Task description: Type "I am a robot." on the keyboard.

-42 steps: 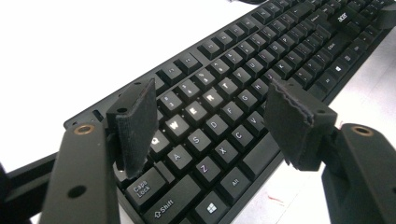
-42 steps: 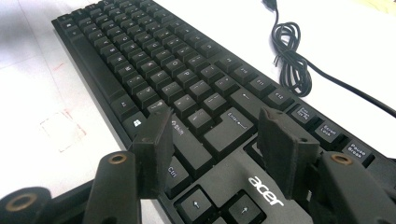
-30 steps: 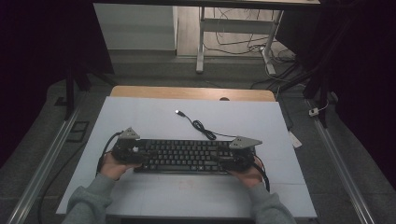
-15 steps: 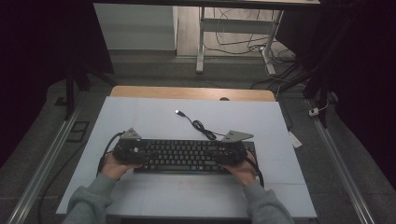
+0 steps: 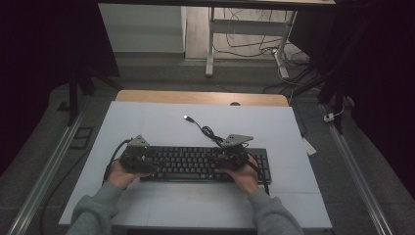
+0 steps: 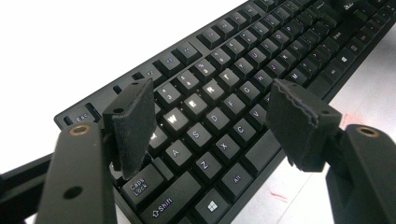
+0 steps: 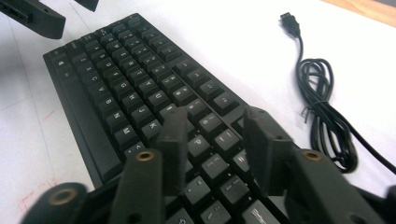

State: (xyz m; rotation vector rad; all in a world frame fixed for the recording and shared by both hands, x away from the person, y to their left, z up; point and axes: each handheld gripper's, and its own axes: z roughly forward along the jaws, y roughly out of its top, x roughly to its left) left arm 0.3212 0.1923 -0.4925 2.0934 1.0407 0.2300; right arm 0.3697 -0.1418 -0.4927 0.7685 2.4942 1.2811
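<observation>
A black keyboard (image 5: 195, 164) lies across the white table top, and its cable runs back through a coil (image 5: 209, 132) to a USB plug (image 5: 187, 117). My left gripper (image 5: 137, 157) stands open over the keyboard's left end; its pads (image 6: 133, 121) straddle the letter keys (image 6: 261, 51) without pressing them. My right gripper (image 5: 232, 155) hovers over the keys right of the middle. In the right gripper view its jaws have just been closing and stand narrow (image 7: 217, 130) above the keys (image 7: 121, 79), gripping nothing. The coiled cable (image 7: 322, 112) lies to their right.
The white mat (image 5: 147, 122) covers the table, with a wooden strip (image 5: 195, 97) at its far edge. A small white item (image 5: 309, 146) lies just off the right side. Metal rails (image 5: 49, 166) run along both sides, and desk legs (image 5: 210, 49) with cables stand on the floor beyond.
My right gripper has slid left along the keyboard from its right end, which is now uncovered. The left gripper and the keyboard have stayed put.
</observation>
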